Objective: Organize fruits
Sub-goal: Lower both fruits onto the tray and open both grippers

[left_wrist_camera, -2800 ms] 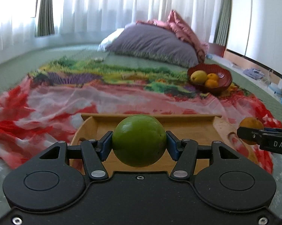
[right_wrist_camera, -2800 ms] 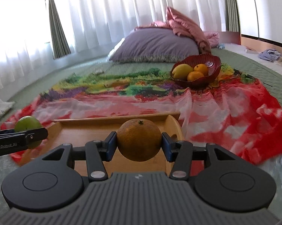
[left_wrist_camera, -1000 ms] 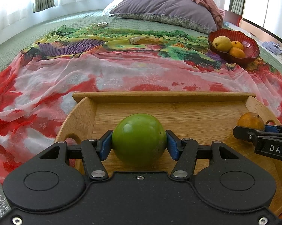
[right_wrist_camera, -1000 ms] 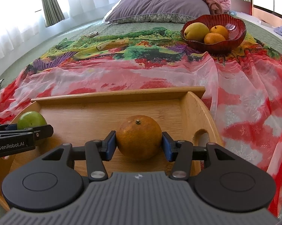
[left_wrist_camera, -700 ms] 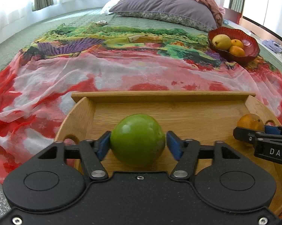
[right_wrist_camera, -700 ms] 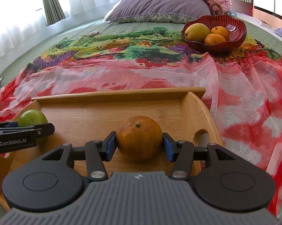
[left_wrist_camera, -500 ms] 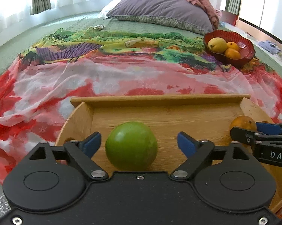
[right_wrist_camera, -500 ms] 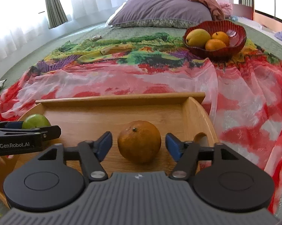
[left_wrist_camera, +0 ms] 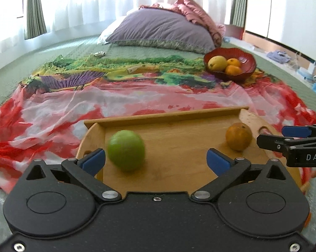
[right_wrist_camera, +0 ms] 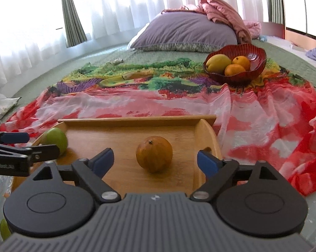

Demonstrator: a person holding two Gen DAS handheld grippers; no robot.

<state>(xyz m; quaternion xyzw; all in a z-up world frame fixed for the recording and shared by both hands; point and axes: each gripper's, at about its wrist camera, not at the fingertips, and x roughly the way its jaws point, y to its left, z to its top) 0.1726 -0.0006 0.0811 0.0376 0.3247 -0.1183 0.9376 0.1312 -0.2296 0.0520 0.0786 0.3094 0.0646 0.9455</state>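
A green round fruit (left_wrist_camera: pixel 126 150) lies on the wooden tray (left_wrist_camera: pixel 178 117), left of centre, blurred as if rolling; it also shows in the right wrist view (right_wrist_camera: pixel 56 139). An orange (right_wrist_camera: pixel 154 154) rests on the tray's right side, also seen in the left wrist view (left_wrist_camera: pixel 238 139). My left gripper (left_wrist_camera: pixel 155 160) is open and empty, just behind the green fruit. My right gripper (right_wrist_camera: pixel 154 160) is open and empty, just behind the orange. A dark red bowl (right_wrist_camera: pixel 255 57) far right holds a yellow fruit (right_wrist_camera: pixel 218 62) and two oranges.
The tray (right_wrist_camera: pixel 137 119) sits on a red and multicoloured cloth (left_wrist_camera: pixel 53 109) spread over a green bed cover. A purple pillow (left_wrist_camera: pixel 160 31) and pink blanket lie at the back. White curtains hang behind. Clutter lies at the far right.
Both grippers opened wide and pulled back from the tray. The green fruit and the orange now rest free on the tray; the green fruit has shifted left.
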